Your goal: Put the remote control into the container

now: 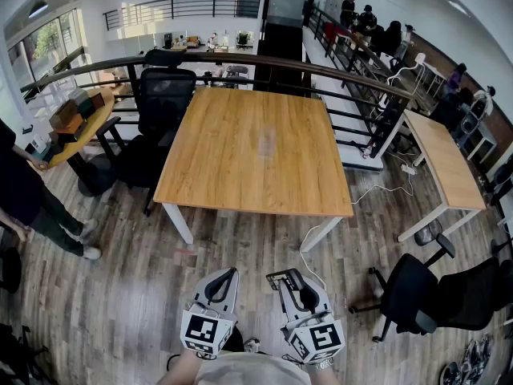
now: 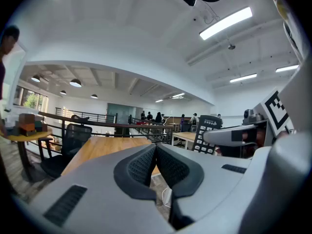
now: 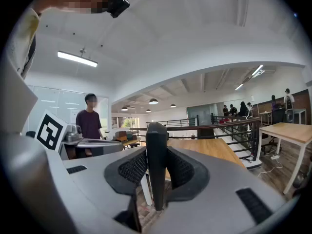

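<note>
My right gripper is shut on a black remote control, low in the head view above the wooden floor. Edge-on in the right gripper view, the remote control stands upright between the ribbed pads of the right gripper. Seen from the left gripper view, the remote control shows its buttoned face at the right. My left gripper hangs beside the right one; in its own view the left gripper is shut with nothing between its pads. No container shows in any view.
A bare wooden table stands ahead. Black office chairs sit at its far left, another chair at my right. A second table is at the right, with a white cable on the floor. A person stands at the left.
</note>
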Tool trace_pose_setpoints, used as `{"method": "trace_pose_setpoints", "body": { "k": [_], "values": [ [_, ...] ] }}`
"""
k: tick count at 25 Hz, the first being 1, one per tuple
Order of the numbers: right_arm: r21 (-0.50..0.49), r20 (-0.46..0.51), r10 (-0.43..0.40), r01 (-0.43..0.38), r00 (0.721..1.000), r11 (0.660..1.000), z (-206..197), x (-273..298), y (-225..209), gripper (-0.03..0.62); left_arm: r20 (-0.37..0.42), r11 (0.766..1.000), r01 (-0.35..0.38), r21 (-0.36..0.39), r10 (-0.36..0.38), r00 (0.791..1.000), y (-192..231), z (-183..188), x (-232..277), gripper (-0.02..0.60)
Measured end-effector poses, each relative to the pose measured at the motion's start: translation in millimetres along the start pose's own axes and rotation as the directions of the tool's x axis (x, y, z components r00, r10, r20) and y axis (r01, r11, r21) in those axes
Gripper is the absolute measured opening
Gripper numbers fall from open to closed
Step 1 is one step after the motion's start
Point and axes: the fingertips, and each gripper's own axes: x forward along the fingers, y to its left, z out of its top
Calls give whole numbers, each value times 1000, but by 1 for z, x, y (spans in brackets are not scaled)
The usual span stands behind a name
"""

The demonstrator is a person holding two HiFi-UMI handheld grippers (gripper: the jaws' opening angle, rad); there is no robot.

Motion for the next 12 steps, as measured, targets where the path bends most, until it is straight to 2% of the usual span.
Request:
{"method": "trace_pose_setpoints", "body": {
  "k": [3, 8, 12],
  "values": [
    [15, 3, -20, 20, 1000, 1000, 9, 31, -13, 127, -6, 999, 43, 29, -43, 999, 12, 6, 25, 11],
    [42, 32, -48, 47, 998, 998, 34, 85, -24, 127, 14, 997, 69, 40, -70, 997, 61, 31, 66, 11],
    [55, 35, -84, 82, 996, 995, 38, 121, -35, 127, 18, 992, 102, 75, -104, 994, 90, 42, 96, 11]
  ]
}}
